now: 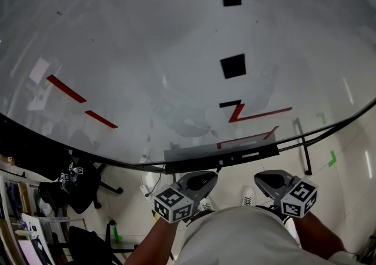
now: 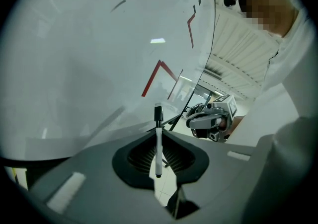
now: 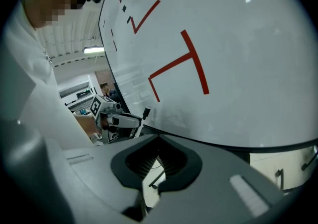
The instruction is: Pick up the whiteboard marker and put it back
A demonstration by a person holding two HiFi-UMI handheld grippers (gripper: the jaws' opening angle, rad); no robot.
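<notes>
A white whiteboard marker (image 2: 158, 144) with a black cap stands upright between the jaws of my left gripper (image 2: 158, 139), which is shut on it, cap end pointing away. From the right gripper view the same marker (image 3: 146, 113) sticks up out of the left gripper (image 3: 138, 121) close to the whiteboard's lower edge. In the head view the left gripper (image 1: 212, 174) sits just below the board's grey tray (image 1: 194, 155). My right gripper (image 1: 258, 177) is beside it, to the right. Its jaws (image 3: 159, 139) meet at the tips with nothing between them.
The large whiteboard (image 1: 147, 52) carries red lines and black squares. A black office chair (image 1: 79, 187) stands on the floor at lower left. The board's metal leg (image 1: 304, 146) and green floor tape (image 1: 332, 158) are at right. The person's shoes (image 1: 249, 195) are below the tray.
</notes>
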